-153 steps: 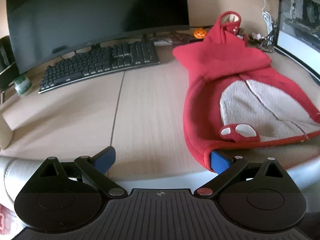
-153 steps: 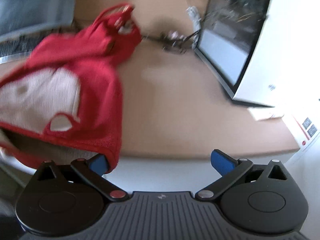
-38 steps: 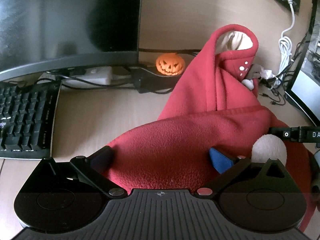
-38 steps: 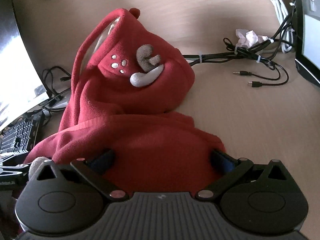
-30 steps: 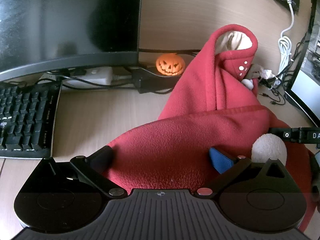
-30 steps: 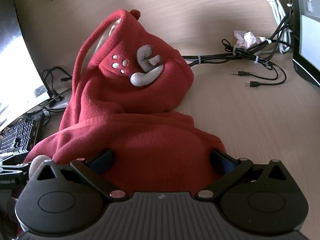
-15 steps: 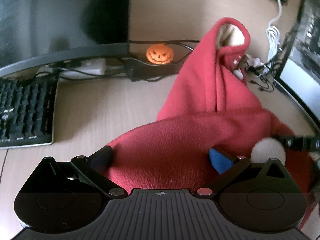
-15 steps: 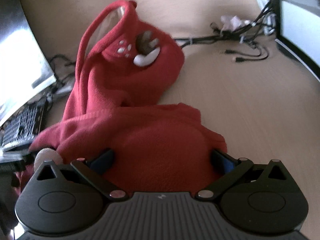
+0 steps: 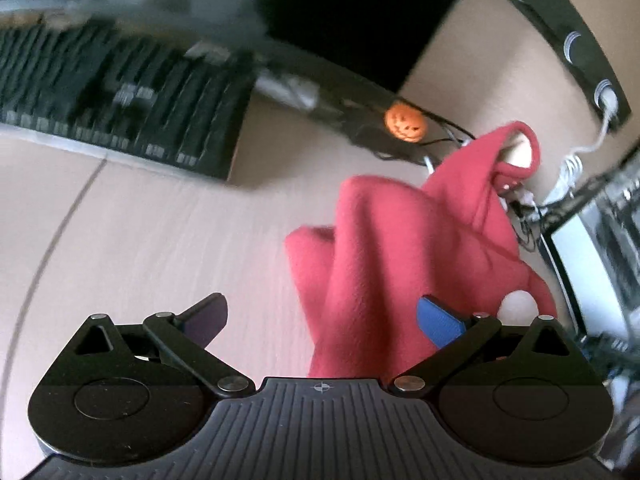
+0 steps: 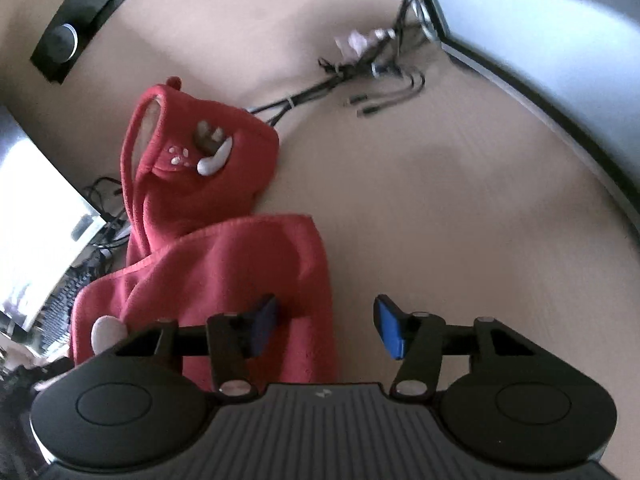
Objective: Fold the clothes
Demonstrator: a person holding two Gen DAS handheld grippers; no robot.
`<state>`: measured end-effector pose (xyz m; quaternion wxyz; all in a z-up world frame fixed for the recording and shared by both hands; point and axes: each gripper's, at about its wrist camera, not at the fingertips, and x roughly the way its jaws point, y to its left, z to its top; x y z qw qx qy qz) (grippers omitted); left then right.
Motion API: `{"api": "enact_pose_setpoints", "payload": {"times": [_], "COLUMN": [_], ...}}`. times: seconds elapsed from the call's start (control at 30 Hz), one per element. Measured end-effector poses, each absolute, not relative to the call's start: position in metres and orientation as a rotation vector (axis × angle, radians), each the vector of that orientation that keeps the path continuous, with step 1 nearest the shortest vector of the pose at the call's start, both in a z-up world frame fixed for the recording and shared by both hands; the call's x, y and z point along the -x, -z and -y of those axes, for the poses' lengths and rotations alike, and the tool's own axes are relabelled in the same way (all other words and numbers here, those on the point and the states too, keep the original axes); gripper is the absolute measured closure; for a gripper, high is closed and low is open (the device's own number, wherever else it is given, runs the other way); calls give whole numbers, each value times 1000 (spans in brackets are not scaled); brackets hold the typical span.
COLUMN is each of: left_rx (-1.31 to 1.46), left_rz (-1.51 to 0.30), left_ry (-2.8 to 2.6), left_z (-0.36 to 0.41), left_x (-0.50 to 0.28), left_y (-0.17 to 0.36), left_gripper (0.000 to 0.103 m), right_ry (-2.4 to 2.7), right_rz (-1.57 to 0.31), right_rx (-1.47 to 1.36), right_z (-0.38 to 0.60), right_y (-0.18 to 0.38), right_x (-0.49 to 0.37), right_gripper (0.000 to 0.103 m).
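Note:
A small red fleece hooded garment [image 9: 404, 248] lies folded over on the wooden desk [image 9: 160, 232], its hood [image 10: 200, 152] pointing to the back. My left gripper [image 9: 320, 316] is open and empty, above the desk at the garment's left side. My right gripper [image 10: 326, 326] is open and empty, above the garment's right edge; its left finger [image 10: 264, 320] is over the red cloth and its right finger is over bare desk. A white pom-pom [image 10: 106, 330] shows at the garment's near left edge.
A black keyboard [image 9: 120, 100] and a dark monitor stand at the back left. An orange pumpkin figure [image 9: 404, 122] sits behind the garment. Loose cables [image 10: 360, 80] lie at the back right, beside a second screen [image 10: 540, 20].
Both grippers have pulled back and up from the garment and tilted. The right gripper's jaws have narrowed but stay open. The garment stays folded on the desk.

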<state>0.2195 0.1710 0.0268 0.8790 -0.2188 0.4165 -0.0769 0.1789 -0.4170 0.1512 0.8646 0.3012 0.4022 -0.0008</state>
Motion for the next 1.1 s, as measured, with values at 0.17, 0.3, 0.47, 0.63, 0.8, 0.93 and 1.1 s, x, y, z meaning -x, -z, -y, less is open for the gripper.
{"api": "enact_pose_setpoints", "payload": {"times": [0.17, 0.3, 0.47, 0.63, 0.8, 0.93, 1.1], "left_rx": [439, 410, 389, 311, 171, 162, 233], "left_rz": [-865, -858, -837, -736, -678, -771, -769], "left_ry": [191, 198, 207, 262, 263, 164, 111], "left_z": [-156, -144, -138, -125, -112, -123, -145], "left_x": [-229, -237, -241, -232, -237, -247, -238], "left_y": [-26, -29, -33, -70, -92, -54, -52], "left_gripper": [1, 32, 59, 89, 89, 82, 48], "right_ry": [-13, -19, -40, -66, -62, -25, 39], "right_rz": [-838, -826, -813, -775, -762, -788, -763], "right_rx": [-690, -686, -707, -714, -624, -525, -350], "right_z": [416, 416, 414, 409, 402, 392, 383], "right_y": [-139, -142, -143, -155, -169, -164, -180], "right_x": [-186, -188, -191, -186, -191, -197, -197], "right_gripper": [51, 52, 66, 77, 77, 77, 71]}}
